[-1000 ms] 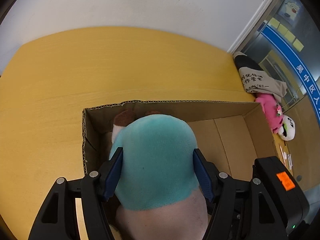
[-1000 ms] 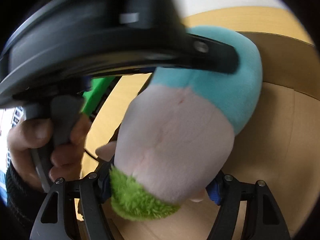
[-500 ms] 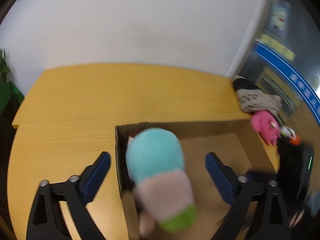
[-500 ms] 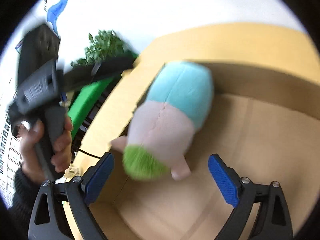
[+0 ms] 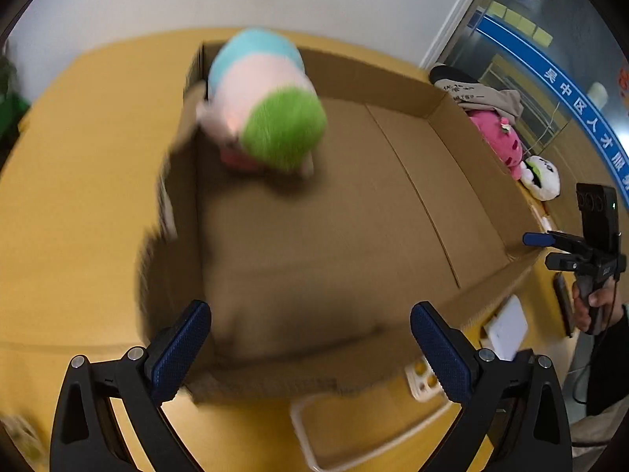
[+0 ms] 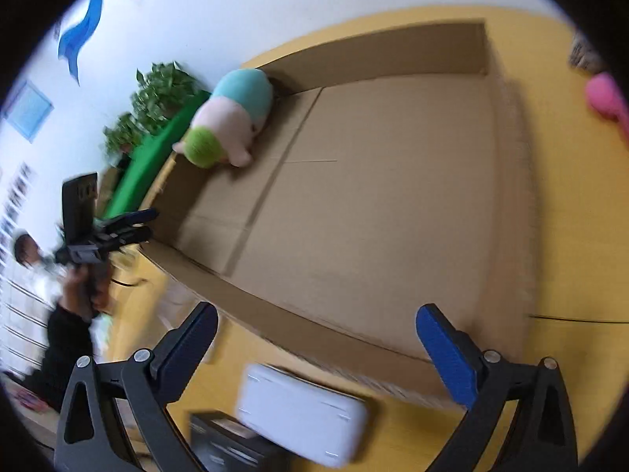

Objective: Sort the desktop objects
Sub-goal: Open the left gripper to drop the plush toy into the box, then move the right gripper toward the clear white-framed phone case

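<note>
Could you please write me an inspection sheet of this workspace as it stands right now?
Surface: yellow table, largely covered by an open cardboard box.
Job's things: plush toy lies in a far corner of the box; the rest of the box floor is bare.
Clutter: white case and a black box in front of the cardboard box; pink plush and a panda plush beside it.
Grippers: left gripper and right gripper both open wide, nothing between their jaws.
Cables: thin black cable on the table.
Surroundings: white wall, potted plants.
</note>
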A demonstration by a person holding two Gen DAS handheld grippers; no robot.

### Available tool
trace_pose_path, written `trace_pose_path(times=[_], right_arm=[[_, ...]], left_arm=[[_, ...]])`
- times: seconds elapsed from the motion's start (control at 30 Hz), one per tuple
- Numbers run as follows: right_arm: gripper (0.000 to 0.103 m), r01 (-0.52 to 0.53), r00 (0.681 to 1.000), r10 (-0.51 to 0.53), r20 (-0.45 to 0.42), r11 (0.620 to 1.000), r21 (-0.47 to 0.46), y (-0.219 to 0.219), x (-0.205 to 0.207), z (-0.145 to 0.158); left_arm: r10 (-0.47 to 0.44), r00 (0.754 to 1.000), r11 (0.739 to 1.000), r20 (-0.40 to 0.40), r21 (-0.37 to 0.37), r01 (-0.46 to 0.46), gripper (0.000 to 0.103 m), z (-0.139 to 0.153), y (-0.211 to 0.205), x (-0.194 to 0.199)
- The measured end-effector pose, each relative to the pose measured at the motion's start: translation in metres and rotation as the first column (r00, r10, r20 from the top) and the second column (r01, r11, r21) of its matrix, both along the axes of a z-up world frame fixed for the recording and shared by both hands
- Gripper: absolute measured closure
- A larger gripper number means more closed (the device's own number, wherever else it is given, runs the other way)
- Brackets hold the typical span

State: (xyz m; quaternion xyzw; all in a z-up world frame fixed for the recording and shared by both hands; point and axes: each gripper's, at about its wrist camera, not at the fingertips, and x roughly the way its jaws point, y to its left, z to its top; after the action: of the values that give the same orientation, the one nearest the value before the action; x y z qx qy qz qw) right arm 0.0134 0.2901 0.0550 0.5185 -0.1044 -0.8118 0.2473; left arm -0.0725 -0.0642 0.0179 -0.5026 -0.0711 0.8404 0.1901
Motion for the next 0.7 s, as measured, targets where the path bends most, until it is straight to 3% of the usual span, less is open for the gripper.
trace_pose_path(times=[0.37,0.5,0.63,0.7], right_arm=[[0.002,0.008,1.0,-0.007,-0.031,0.999,0.039,-0.001,0.005,-0.004],[0.002,0.02,0.999,-0.018,-0.051,0.999,0.041,0.002,0.002,-0.002],[0.002,0.079,0.994,-0.071,-0.086,0.993,0.089,-0.001,-0.006,0.008],[0.002,0.118,0.984,-0.104,-0.144,0.989,0.092,-0.006,-0.005,0.019]], left_arm=[[0.012,1.0,0.998,0.009,0.066,-0.012,0.001,-0.006,0.007,0.036],[0.034,0.999,0.998,-0.002,0.057,-0.034,0.001,-0.003,0.004,0.041],[0.078,0.994,0.997,-0.07,0.019,-0.077,0.001,0.015,0.009,0.054],[0.088,0.987,0.996,-0.134,0.017,-0.086,0.001,0.031,0.01,0.066]])
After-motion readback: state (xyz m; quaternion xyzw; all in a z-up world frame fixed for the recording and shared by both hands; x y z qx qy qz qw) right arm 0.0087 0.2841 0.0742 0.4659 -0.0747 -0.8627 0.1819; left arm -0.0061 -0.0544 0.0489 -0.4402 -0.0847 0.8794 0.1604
